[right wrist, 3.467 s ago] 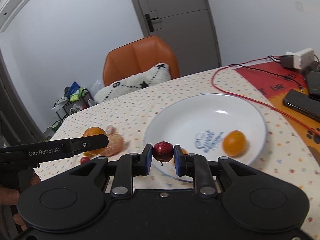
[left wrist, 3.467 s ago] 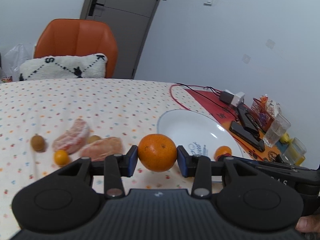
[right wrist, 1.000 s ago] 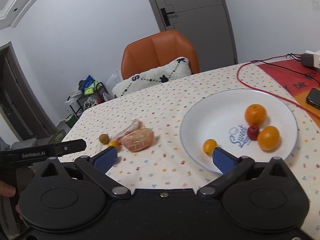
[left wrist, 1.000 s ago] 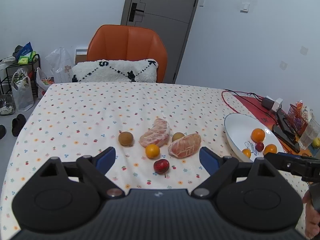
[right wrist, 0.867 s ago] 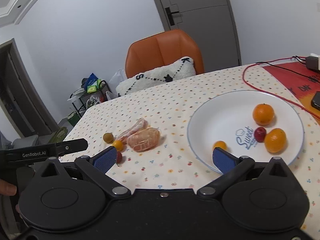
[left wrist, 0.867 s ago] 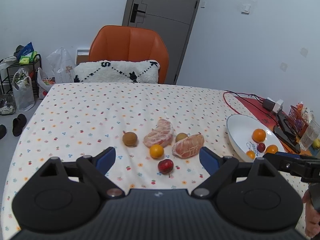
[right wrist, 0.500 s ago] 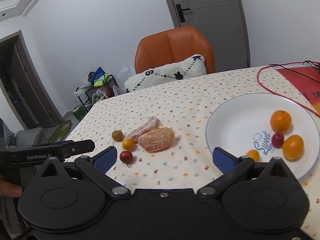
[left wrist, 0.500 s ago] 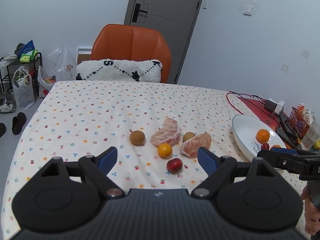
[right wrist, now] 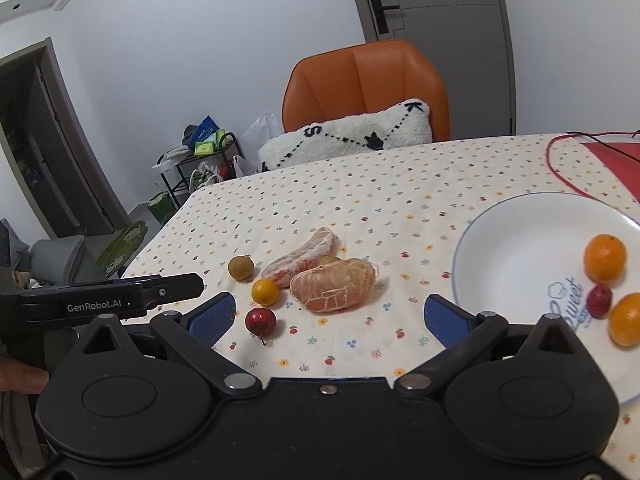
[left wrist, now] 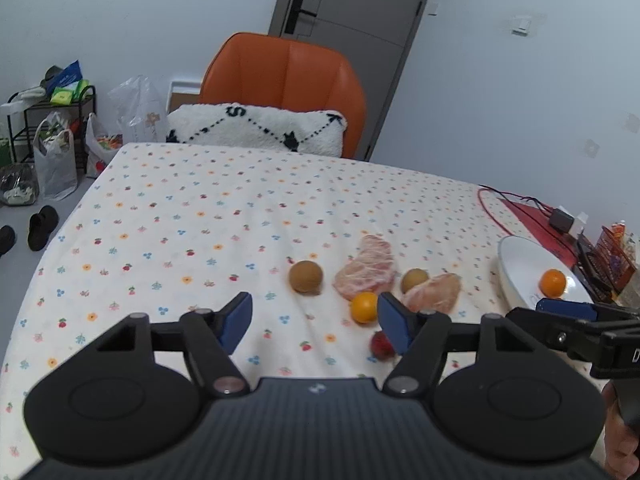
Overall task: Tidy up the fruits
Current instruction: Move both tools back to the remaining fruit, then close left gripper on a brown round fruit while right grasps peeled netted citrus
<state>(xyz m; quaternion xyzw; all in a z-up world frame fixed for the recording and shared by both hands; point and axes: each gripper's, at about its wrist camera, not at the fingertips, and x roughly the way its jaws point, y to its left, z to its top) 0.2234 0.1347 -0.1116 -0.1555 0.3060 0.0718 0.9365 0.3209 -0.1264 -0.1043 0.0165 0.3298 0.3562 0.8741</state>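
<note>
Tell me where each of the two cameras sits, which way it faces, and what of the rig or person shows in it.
Left wrist: sits on the left gripper, looks along its open, empty fingers, which have just been closing, across the table toward the orange chair; the right gripper enters at right.
Right wrist: sits on the right gripper, open and empty, facing the same chair, white plate at right; the left gripper enters at left.
Shared: loose fruit cluster including the small red fruit.

The walls (left wrist: pixel 120 20) are plain and white. A gray door (left wrist: pixel 352 32) with a dark handle stands at the far side. An orange chair (left wrist: pixel 284 88) sits at the far end of the table, with a fluffy white pillow (left wrist: pixel 256 128) on it. On the far left, a black rack (right wrist: pixel 200 160) and plastic bags (left wrist: pixel 56 160) sit on the gray floor (left wrist: pixel 24 264). Dark shoes (left wrist: pixel 40 226) lie nearby.
</note>
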